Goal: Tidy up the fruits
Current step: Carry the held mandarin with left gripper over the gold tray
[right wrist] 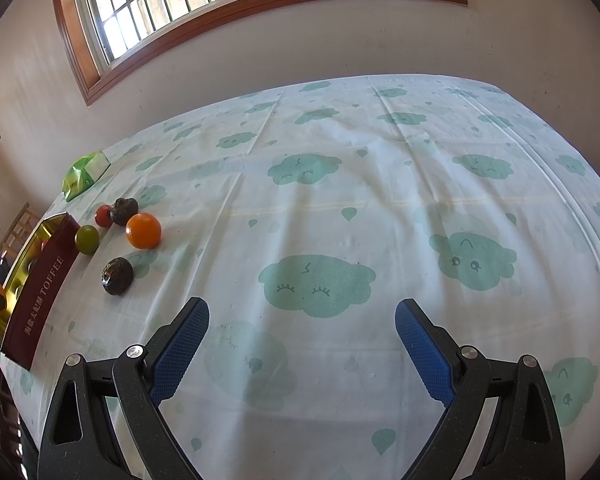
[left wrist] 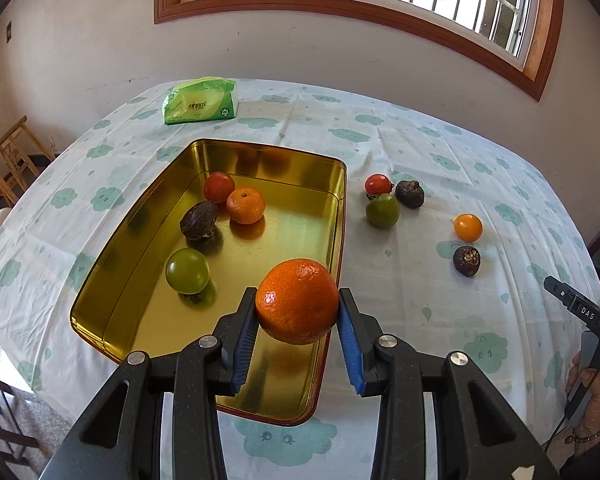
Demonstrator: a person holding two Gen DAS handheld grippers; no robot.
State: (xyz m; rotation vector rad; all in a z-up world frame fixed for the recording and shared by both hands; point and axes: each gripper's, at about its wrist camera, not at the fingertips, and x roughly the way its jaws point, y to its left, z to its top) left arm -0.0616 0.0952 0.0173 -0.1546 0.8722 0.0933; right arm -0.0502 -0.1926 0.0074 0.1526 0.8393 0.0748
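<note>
My left gripper (left wrist: 298, 306) is shut on a large orange tangerine (left wrist: 297, 301), held over the near right corner of a gold tin tray (left wrist: 300, 232). Inside the tray lie a red tomato (left wrist: 219, 187), a small tangerine (left wrist: 245, 205), a dark wrinkled fruit (left wrist: 198, 220) and a green fruit (left wrist: 187, 271). On the cloth right of the tray sit a red tomato (left wrist: 378, 185), a green fruit (left wrist: 382, 210), two dark fruits (left wrist: 410, 193) (left wrist: 466, 260) and a small orange (left wrist: 468, 227). My right gripper (right wrist: 302, 328) stands open over bare cloth, with the same loose fruits (right wrist: 143, 230) to its far left.
A green tissue pack (left wrist: 199, 101) lies at the table's far side. The table wears a white cloth with green clouds (right wrist: 316, 280). The tray's red outer wall (right wrist: 40, 296) reads TOFFEE. Wooden chairs (left wrist: 8, 160) stand left of the table. A person's hand (left wrist: 588, 396) holds the other gripper at right.
</note>
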